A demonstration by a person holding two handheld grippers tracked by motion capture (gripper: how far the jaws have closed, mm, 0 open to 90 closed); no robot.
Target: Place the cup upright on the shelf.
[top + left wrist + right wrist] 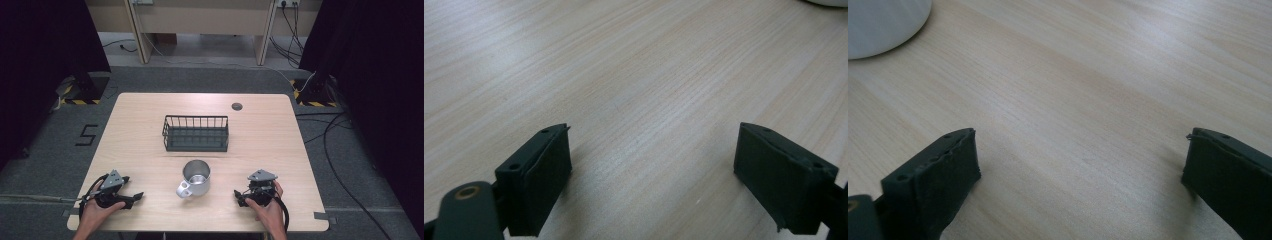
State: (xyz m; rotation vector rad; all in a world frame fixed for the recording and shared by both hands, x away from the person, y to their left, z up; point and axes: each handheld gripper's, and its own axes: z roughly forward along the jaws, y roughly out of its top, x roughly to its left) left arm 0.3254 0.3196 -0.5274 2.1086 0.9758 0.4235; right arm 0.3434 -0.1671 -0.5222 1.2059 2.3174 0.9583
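Mug [196,177] upright, handle toward near-left corner

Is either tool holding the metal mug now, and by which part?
Nothing is held: left tool and right tool are open; the mug stands untouched.

Right gripper [1080,165] jaws wide apart over bare wooden table [1098,90]; mug [883,22] base at top left.
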